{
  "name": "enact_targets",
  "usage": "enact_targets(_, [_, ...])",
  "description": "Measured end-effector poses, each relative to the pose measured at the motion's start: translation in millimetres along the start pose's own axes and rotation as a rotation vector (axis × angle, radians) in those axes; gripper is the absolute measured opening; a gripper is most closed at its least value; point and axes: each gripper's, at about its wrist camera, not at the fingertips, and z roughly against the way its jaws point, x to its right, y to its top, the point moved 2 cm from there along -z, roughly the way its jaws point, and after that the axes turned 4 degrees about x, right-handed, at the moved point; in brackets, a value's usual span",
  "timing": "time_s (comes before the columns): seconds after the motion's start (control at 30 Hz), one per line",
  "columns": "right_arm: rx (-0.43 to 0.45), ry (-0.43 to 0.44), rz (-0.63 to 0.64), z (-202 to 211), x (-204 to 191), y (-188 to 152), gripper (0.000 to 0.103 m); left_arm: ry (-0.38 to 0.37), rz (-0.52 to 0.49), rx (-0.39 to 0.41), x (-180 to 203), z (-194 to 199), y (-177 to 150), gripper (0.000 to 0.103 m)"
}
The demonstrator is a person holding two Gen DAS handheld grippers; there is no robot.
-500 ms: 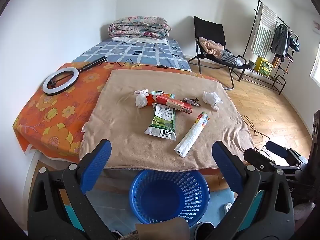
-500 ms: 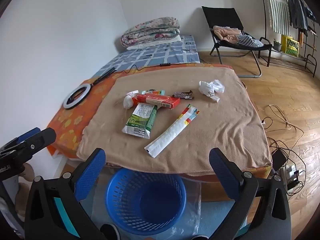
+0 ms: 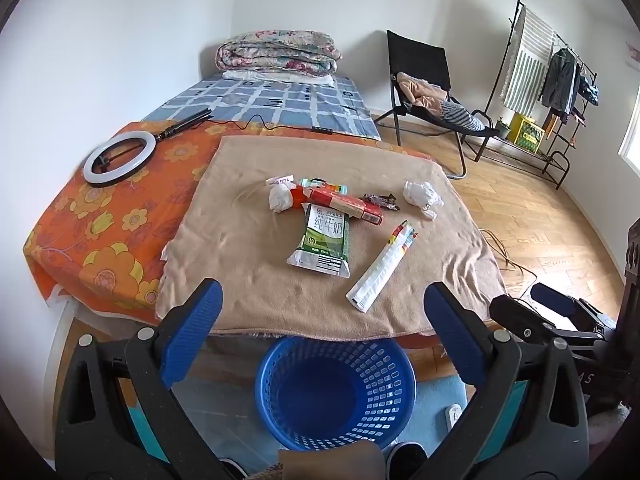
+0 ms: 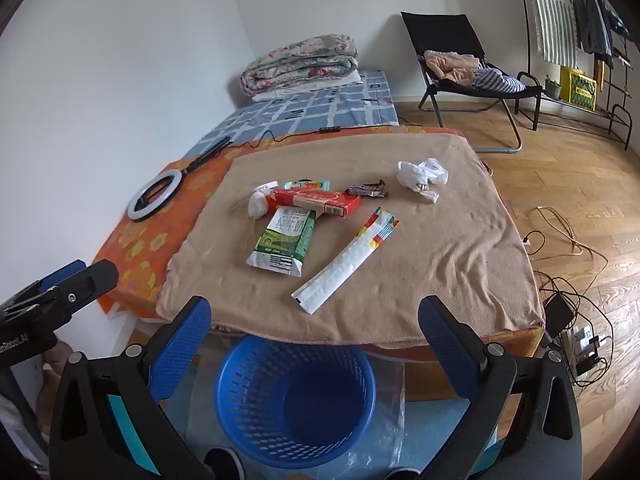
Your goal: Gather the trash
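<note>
Nothing collected yet. Your basket (image 3: 336, 392) sits at bottom centre of both views, on the floor just under the near edge of the tan blanket (image 3: 248, 280), and its inside looks bare.

All the trash is on the blanket, mid-frame:
- milk carton (image 3: 324, 240), flattened, centre
- red box (image 3: 344, 204), lying across the carton's top end, touching it
- long wrapper (image 3: 382, 266), right of the carton, nearest the basket
- candy wrapper (image 3: 380, 201), just right of the red box
- white wad (image 3: 280, 198), left end of the red box
- crumpled bag (image 3: 420, 196), right of the candy wrapper, apart from the rest
- a small label and a teal packet behind the red box, too small to read

Your left gripper (image 3: 320, 320) has jaws spread wide, nothing between them. Your right gripper (image 4: 314, 324) is the same: spread, holding nothing. Both hang over the basket, short of the blanket and well apart from every item.

So, by my read, you are at the start: every piece is left to pick and drop. The long wrapper looks the easiest first grab.
</note>
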Motion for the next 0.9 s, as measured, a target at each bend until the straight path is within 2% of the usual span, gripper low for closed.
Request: enact_targets(0.9, [-0.002, 0.000, -0.010, -0.5, 1.6, -1.6, 0.103, -0.005, 0.007, -0.006, -0.2, -0.3, 0.0, 0.102])
